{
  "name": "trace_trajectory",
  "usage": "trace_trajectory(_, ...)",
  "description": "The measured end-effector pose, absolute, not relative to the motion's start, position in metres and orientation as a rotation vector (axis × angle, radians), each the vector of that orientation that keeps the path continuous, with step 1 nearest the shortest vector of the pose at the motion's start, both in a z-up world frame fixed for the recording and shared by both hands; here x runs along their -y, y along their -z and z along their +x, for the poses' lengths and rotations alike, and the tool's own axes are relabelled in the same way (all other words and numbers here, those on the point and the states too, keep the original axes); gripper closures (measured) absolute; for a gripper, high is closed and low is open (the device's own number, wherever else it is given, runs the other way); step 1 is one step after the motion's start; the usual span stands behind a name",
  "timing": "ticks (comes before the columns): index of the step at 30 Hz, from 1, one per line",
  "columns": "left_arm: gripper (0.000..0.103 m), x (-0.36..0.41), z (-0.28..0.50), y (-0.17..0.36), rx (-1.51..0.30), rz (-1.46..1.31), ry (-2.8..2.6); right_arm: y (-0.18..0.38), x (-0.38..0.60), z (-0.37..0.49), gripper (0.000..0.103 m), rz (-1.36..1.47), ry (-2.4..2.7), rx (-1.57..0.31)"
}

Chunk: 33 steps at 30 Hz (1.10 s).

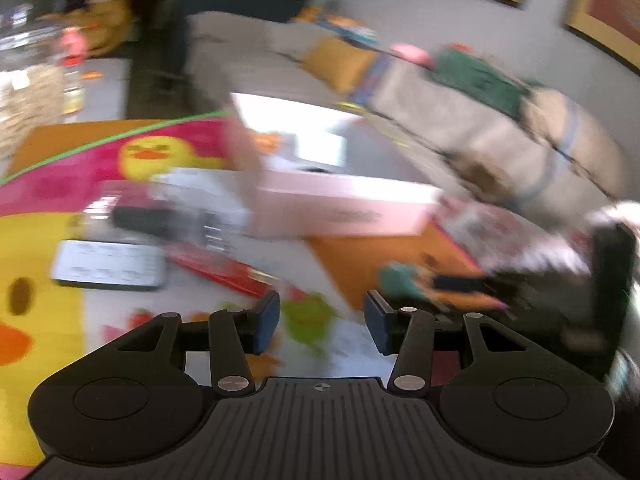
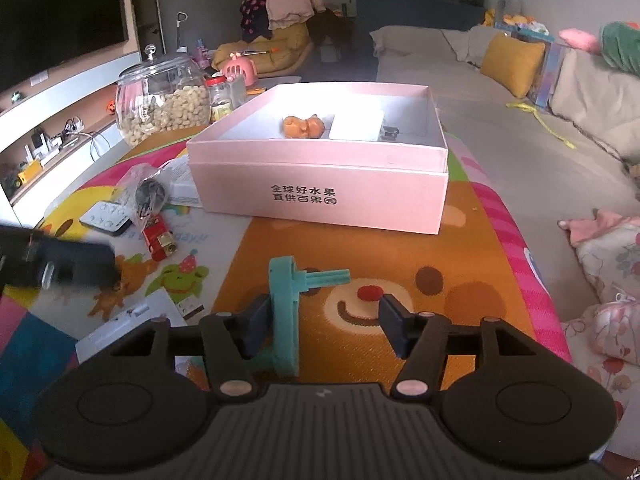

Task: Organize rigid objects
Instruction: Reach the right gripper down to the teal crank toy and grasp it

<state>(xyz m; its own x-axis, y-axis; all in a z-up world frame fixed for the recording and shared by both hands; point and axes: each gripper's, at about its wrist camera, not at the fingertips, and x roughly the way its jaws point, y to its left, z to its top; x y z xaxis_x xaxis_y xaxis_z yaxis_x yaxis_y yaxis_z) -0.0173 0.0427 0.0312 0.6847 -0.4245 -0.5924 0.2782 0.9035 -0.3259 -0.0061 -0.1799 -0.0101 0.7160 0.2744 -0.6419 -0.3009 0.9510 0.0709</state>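
Here, my right gripper (image 2: 322,330) hovers low over a colourful play mat (image 2: 400,248) printed with a cartoon bear face. Its two dark fingers are spread wide. A teal plastic piece (image 2: 285,312), with an upright frame and a short bar jutting out to the right, stands on the mat between them, pressed close to the left finger (image 2: 256,328); the right finger is well apart from it, so nothing is gripped.

Ahead, on the far side of the mat, sits a pink open box (image 2: 320,184) with dark printed characters on its front wall. Inside it lie a small orange figure (image 2: 303,126), a white card and a small dark item I cannot identify.

To the left of the box, on the mat, are a crinkled clear bag (image 2: 144,192), a red packet (image 2: 158,238), a white remote-like slab (image 2: 106,218) and, farther back, a glass jar (image 2: 162,100) full of pale nuts. A sofa with a yellow cushion (image 2: 512,64) runs along the right.

My left gripper (image 1: 322,320) shows a heavily blurred view of the same mat; its fingers are apart with nothing between them, and the pink box (image 1: 340,208) appears ahead of it.
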Motion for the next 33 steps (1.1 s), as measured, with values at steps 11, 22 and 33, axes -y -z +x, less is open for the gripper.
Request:
trace_trajectory(11, 0.056, -0.036, 0.019, -0.018, -0.732, -0.066, 0.152, 0.011, 0.172, -0.01, 0.036, -0.088, -0.341, -0.695)
trace_trajectory(22, 0.06, -0.095, -0.009, -0.012, -0.728, -0.047, -0.007, 0.012, 0.17, -0.011, 0.034, -0.097, -0.341, -0.697)
trace_trajectory(33, 0.06, -0.054, -0.053, -0.037, -0.745, -0.131, 0.426, 0.014, 0.17, -0.011, 0.007, -0.051, -0.417, -0.745)
